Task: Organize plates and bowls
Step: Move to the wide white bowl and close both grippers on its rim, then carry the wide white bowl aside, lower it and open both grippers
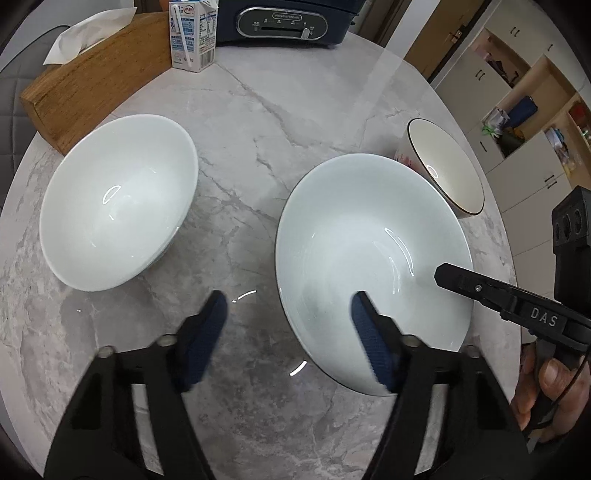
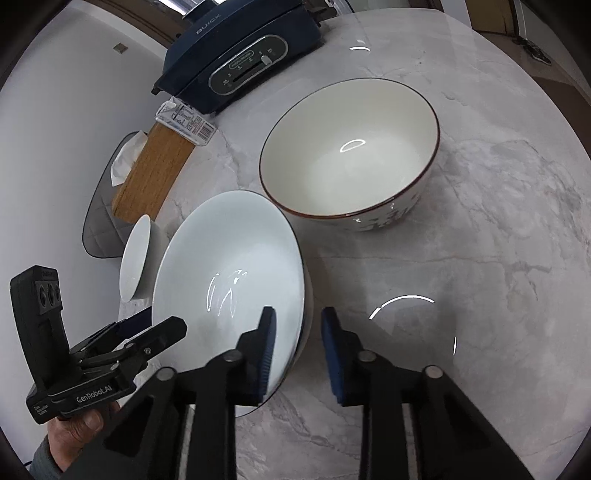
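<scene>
A wide white bowl (image 1: 351, 229) (image 2: 229, 251) sits mid-table. My left gripper (image 1: 289, 299) is open astride its left rim, one finger inside and one outside, neither pad touching. My right gripper (image 2: 298, 312) straddles the opposite rim with jaws nearly closed. Its inner pad lies against the bowl and a thin gap shows at the outer pad. One of its fingers (image 1: 465, 282) reaches into the bowl. A second white bowl (image 1: 118, 199) (image 2: 135, 258) stands to the left. A cream bowl with a dark rim (image 1: 450, 166) (image 2: 351, 155) stands behind on the right.
Along the far side of the marble table (image 1: 258, 110) stand a wooden tissue box (image 1: 96, 81), a milk carton (image 1: 192, 37) and a dark blue appliance (image 1: 284, 22) (image 2: 240, 55). A person's hand (image 1: 546, 387) holds the right gripper. The table's edge curves close behind the cream bowl.
</scene>
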Demonstrator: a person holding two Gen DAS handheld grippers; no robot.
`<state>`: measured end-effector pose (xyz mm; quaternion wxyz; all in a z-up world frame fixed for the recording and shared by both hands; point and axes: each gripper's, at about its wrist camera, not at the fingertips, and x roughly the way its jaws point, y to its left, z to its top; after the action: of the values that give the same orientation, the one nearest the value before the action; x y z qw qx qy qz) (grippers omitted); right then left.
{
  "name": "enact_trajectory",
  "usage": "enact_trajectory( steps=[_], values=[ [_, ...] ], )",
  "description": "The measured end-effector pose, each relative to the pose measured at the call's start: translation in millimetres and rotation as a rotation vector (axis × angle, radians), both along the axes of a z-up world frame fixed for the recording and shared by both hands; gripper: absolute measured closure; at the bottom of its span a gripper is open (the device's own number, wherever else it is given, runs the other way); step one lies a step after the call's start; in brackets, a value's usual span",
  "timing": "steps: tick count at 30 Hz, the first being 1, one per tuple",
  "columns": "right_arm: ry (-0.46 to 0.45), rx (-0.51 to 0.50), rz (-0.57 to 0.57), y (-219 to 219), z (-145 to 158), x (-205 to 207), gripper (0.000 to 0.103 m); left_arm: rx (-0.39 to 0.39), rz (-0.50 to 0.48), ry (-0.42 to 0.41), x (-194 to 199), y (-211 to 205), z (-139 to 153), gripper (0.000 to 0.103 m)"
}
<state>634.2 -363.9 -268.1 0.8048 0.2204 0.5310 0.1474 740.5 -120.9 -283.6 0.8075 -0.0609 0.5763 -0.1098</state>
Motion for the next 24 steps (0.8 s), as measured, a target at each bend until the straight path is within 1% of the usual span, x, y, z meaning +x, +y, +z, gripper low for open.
enact_trajectory(
  steps=[1,2,4,5,6,7,10,14,20,24],
  values=[
    [0.002,-0.003,0.005,1,-1,1,0.083,0.005,-0.001,0.007,-1,-2,-2,0.072],
    [0.006,-0.012,0.010,3,-2,2,0.085,0.002,-0.004,0.014,0,-3,-5,0.076],
    [0.006,-0.025,0.006,4,-2,2,0.087,-0.004,-0.005,0.008,1,-5,-6,0.079],
    [0.008,-0.022,0.004,4,-3,2,0.087,-0.008,-0.004,0.006,-1,-6,-7,0.086],
    [0.008,-0.022,0.003,4,-3,2,0.088,-0.009,-0.004,0.007,0,-6,-7,0.090],
    [0.007,-0.027,0.004,4,-2,2,0.088,-0.003,-0.002,0.005,-1,-7,-6,0.092],
    [0.004,-0.061,0.016,9,0,1,0.088,0.004,0.001,0.010,-3,-8,-6,0.092],
    [0.008,-0.063,0.022,12,4,-7,0.088,0.002,0.009,0.003,-16,-2,2,0.092],
    [-0.035,-0.092,0.075,27,30,-33,0.088,0.014,-0.001,-0.036,-50,8,30,0.092],
    [-0.031,-0.088,0.110,41,40,-60,0.087,0.003,0.012,-0.034,-81,24,39,0.092]
  ],
)
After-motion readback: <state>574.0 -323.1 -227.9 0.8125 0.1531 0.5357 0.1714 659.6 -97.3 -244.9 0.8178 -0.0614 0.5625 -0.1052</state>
